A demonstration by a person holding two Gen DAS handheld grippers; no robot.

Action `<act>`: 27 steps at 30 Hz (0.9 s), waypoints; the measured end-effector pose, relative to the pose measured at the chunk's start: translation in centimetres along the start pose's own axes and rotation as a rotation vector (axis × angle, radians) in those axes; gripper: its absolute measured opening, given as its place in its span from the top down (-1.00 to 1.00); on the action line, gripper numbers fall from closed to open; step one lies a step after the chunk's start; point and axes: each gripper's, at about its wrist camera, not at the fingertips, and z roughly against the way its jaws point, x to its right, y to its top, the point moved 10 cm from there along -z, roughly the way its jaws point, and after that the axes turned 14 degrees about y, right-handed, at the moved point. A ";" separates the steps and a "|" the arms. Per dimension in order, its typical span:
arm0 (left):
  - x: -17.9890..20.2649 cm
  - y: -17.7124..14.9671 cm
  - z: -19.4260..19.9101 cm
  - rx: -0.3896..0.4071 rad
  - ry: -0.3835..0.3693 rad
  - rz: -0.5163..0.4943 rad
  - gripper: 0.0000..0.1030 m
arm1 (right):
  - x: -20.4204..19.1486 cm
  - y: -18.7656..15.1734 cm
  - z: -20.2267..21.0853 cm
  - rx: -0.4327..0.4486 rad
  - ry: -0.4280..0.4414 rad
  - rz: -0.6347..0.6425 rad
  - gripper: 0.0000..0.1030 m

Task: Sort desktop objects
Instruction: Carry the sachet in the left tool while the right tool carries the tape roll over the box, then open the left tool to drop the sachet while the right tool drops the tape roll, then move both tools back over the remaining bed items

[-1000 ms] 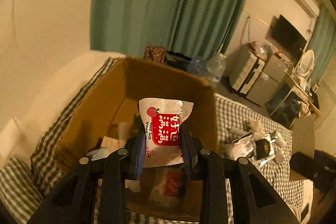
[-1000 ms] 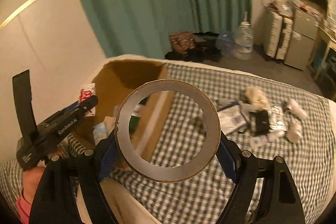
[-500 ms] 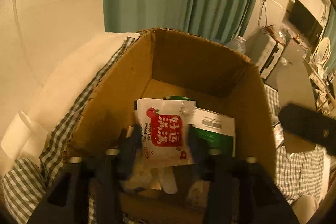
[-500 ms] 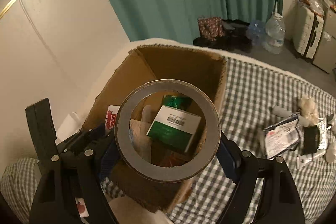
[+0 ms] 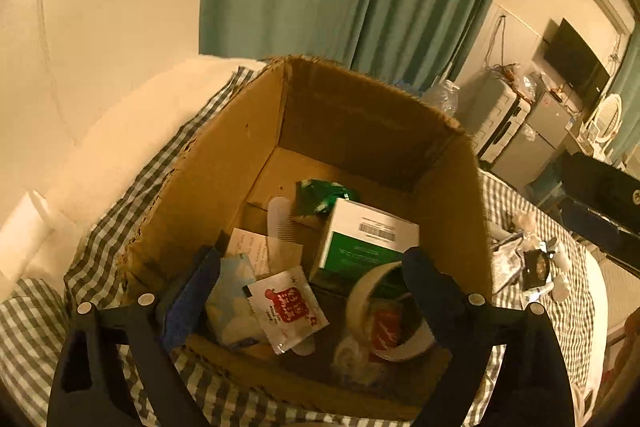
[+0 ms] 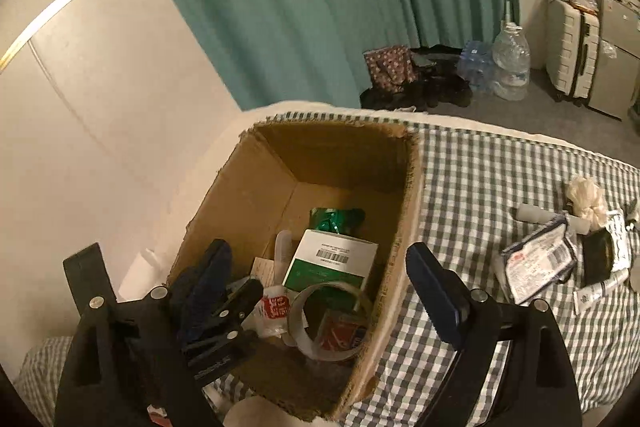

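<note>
Brown cardboard box (image 5: 248, 131) now holds the red-and-white packet (image 5: 286, 307) and tape ring (image 6: 330, 319); both grippers, left (image 5: 310, 291) and right (image 6: 320, 287), are opening with nothing between them.

Dim amber light, fisheye-bent edges

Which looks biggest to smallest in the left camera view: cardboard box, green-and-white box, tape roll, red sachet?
1. cardboard box
2. green-and-white box
3. tape roll and red sachet: similar; the roll lies nearer the camera, so unsure.
</note>
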 end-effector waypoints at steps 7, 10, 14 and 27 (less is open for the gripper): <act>4.6 -0.2 4.6 0.057 -0.072 -0.050 -0.98 | 2.9 -1.0 6.0 0.074 -0.064 -0.035 -0.73; 7.8 -0.9 6.6 0.079 -0.108 -0.082 -0.99 | 4.8 -1.4 9.8 0.121 -0.101 -0.048 -0.73; 12.4 -2.4 8.8 0.104 -0.152 -0.140 -1.00 | 8.0 -1.3 15.6 0.202 -0.169 -0.064 -0.80; 22.5 -9.5 8.0 0.060 -0.146 -0.329 -1.00 | 18.7 -6.5 24.1 0.222 -0.347 -0.110 -0.81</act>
